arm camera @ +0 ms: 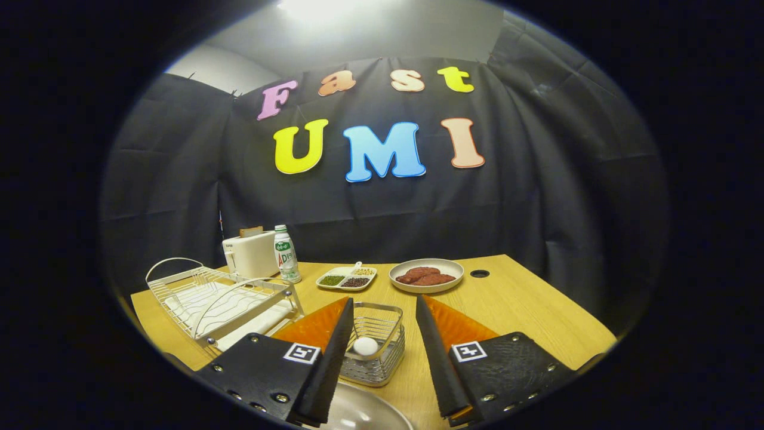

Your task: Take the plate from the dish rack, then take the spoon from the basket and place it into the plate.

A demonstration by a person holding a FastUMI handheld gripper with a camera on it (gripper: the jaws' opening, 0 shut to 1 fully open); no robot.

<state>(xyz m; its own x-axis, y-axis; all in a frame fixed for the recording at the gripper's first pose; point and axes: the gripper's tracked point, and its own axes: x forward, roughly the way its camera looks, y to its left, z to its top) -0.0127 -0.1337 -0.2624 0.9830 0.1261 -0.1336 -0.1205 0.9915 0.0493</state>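
My gripper (384,300) hangs open above the near part of the wooden table, with nothing held between its fingers. A small wire basket (373,370) stands on the table between the two fingers. In it lies a white spoon (365,346), of which I see the rounded bowl. Just below the basket, nearest to me, a pale plate (361,412) rests on the table, partly hidden by the left finger. The wire dish rack (239,288) stands to the left of the fingers on a white mat, with no dishes in it.
Behind the rack stand a white toaster (249,254) and a small bottle (286,254). Farther back are a divided tray of beans (347,278) and a dish of red meat (426,276). A round cable hole (479,273) lies beside that dish.
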